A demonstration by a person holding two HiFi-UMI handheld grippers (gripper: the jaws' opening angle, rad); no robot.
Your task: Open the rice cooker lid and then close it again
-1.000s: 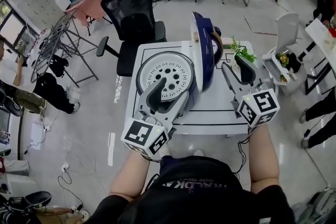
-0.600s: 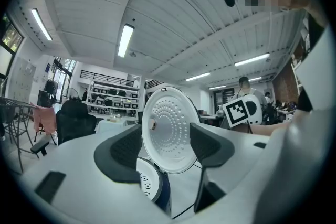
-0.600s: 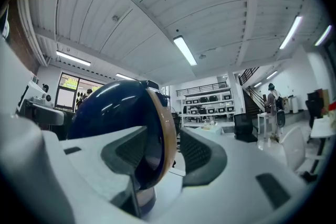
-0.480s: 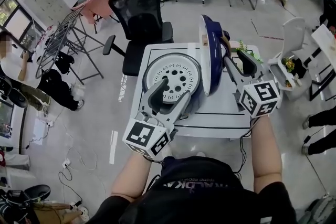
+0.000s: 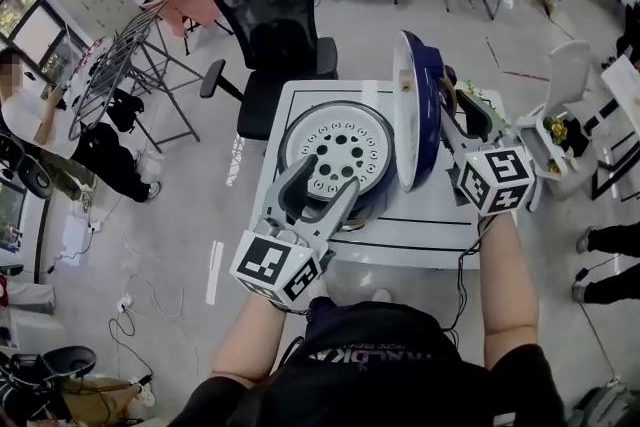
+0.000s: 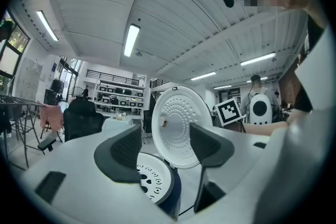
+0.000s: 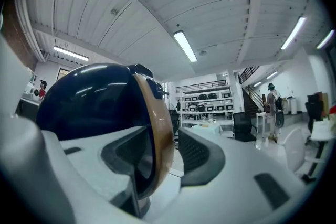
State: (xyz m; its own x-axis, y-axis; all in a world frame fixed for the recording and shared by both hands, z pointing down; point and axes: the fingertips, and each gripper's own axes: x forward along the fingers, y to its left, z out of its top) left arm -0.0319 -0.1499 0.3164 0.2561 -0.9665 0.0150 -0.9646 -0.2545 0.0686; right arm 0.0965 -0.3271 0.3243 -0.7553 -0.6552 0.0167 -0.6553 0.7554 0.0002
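The navy rice cooker (image 5: 335, 150) stands on the white table (image 5: 420, 235), its perforated inner plate facing up. Its lid (image 5: 415, 110) is raised on edge at the right of the pot. My right gripper (image 5: 462, 110) is open at the lid's outer side. In the right gripper view the lid (image 7: 89, 97) fills the left, and its gold rim lies between the spread jaws of the right gripper (image 7: 163, 157). My left gripper (image 5: 318, 185) hangs open at the pot's front edge, holding nothing. The left gripper view shows the lid's white inner face (image 6: 181, 123) beyond the left gripper (image 6: 165, 147).
A black office chair (image 5: 270, 15) stands behind the table. A small green plant (image 5: 480, 95) sits on the table behind the right gripper. A white bin (image 5: 560, 115) is to the right, a drying rack (image 5: 110, 75) and a seated person (image 5: 20, 85) to the left.
The right gripper has moved in to the lid's outer side, and the lid has tipped from leaning back to nearly upright. The left gripper has hardly moved.
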